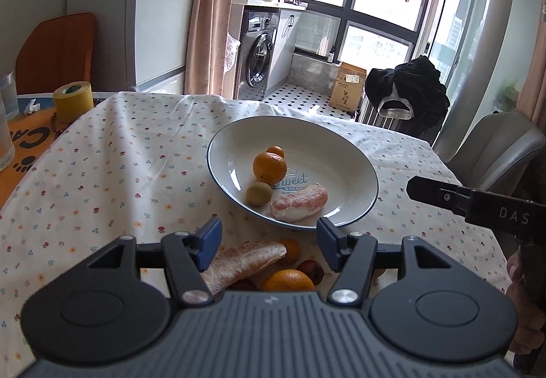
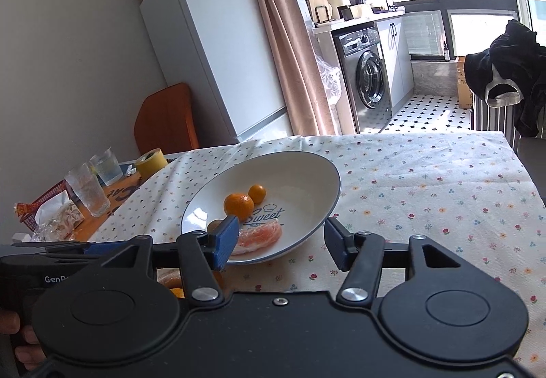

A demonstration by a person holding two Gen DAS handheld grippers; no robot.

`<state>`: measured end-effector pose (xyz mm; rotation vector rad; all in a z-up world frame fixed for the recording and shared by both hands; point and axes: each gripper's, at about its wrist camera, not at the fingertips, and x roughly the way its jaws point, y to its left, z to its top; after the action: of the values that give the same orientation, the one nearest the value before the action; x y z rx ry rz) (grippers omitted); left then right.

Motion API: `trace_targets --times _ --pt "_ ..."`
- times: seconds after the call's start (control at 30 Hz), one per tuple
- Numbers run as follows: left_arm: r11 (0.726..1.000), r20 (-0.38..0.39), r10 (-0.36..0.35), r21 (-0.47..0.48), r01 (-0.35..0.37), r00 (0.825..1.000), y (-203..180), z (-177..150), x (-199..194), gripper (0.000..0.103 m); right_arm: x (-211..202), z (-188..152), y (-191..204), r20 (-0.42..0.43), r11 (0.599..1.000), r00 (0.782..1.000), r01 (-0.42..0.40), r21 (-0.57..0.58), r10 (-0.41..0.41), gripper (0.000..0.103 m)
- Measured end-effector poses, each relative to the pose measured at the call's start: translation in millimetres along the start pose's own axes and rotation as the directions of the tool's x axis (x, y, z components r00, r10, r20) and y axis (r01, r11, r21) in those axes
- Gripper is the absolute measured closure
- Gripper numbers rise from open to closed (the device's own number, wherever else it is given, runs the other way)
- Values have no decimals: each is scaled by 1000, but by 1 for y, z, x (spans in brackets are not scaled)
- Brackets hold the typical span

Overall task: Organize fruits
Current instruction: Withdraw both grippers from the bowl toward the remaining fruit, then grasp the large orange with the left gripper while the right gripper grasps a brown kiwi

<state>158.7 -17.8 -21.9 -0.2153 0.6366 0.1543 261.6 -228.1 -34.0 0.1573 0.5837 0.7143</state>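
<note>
White plate (image 1: 355, 170) on floral-cloth counter (image 1: 102, 180) holds two oranges, brown fruit, peeled pomelo wedge (image 1: 299, 206), more fruit (image 1: 269, 262) just before plate under left gripper (image 1: 269, 237), right gripper (image 2: 278, 241) beside, both fingers spread, empty

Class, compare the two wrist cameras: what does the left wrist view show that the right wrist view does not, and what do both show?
Only the left wrist view shows the peeled pomelo segment and dark red fruit lying on the tablecloth below the open left hand-held gripper.

Only the right wrist view shows two drinking glasses and the fridge top.

Both show the plate holding fruit, the tape roll and the washing machine.
</note>
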Motion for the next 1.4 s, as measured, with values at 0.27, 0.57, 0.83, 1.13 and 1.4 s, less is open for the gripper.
trace_targets --times 0.27,0.57,0.83,1.13,1.4 --pt "1000 -2 2 -11 -2 1000 -6 -14 -6 33 -22 -8 3 12 1000 1000 -26 2 26 23" --pt "1000 -23 1 -14 -2 1000 -18 -32 -2 33 -44 -20 -3 16 999 999 -43 21 42 2" --pt "1000 -60 13 -6 -13 998 -23 -45 5 33 -48 -33 -16 -9 998 999 -36 52 36 0" --pt "999 -66 38 -6 -38 997 -28 -46 15 33 -44 -46 -26 -33 995 998 -58 83 61 0" --pt "999 -58 49 9 -49 997 -32 -46 21 41 -29 -48 -22 -69 996 995 -61 65 66 0"
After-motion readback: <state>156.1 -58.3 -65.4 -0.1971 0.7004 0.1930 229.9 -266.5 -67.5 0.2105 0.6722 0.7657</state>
